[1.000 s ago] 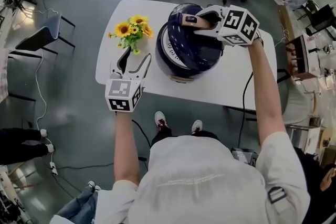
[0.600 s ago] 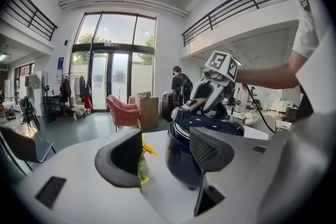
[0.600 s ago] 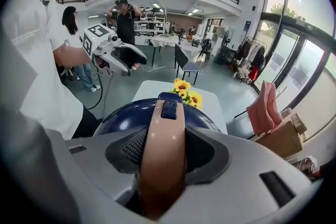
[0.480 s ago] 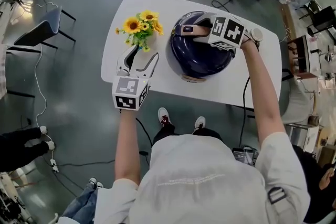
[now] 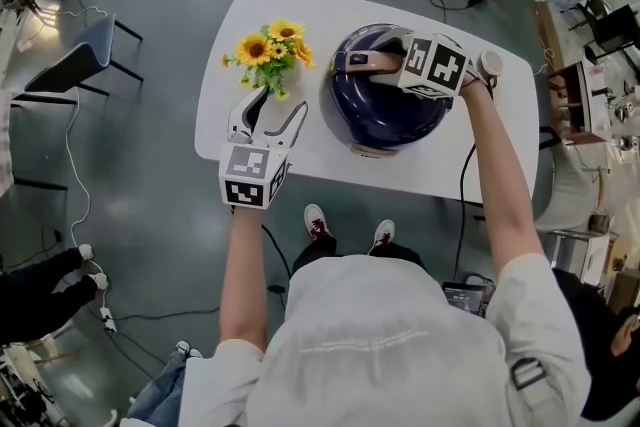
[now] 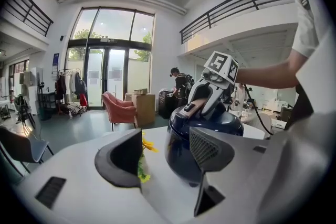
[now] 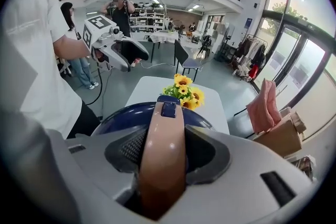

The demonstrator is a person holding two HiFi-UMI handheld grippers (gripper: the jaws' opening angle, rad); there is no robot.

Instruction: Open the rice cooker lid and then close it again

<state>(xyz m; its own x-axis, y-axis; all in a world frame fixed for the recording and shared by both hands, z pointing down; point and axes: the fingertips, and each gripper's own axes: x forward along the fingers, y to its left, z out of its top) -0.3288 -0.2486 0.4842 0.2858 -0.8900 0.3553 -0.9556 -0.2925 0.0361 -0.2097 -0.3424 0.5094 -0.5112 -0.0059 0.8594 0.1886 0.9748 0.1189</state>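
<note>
White table (image 5: 440, 165) bears the rice cooker (image 5: 385, 115), lid down. My right gripper (image 5: 385, 51) clamps its tan handle (image 7: 163, 149), near end hidden beneath the jaws. My left gripper (image 5: 270, 115) gapes empty, sunflowers (image 5: 268, 50) beyond its fingers.

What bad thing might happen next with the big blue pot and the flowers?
The right claw is clamped on the tan handle of the dark blue round rice cooker; a sideways tug might slide the cooker on the white table. The open left claw hangs close to the yellow sunflower bunch and might knock it over.
</note>
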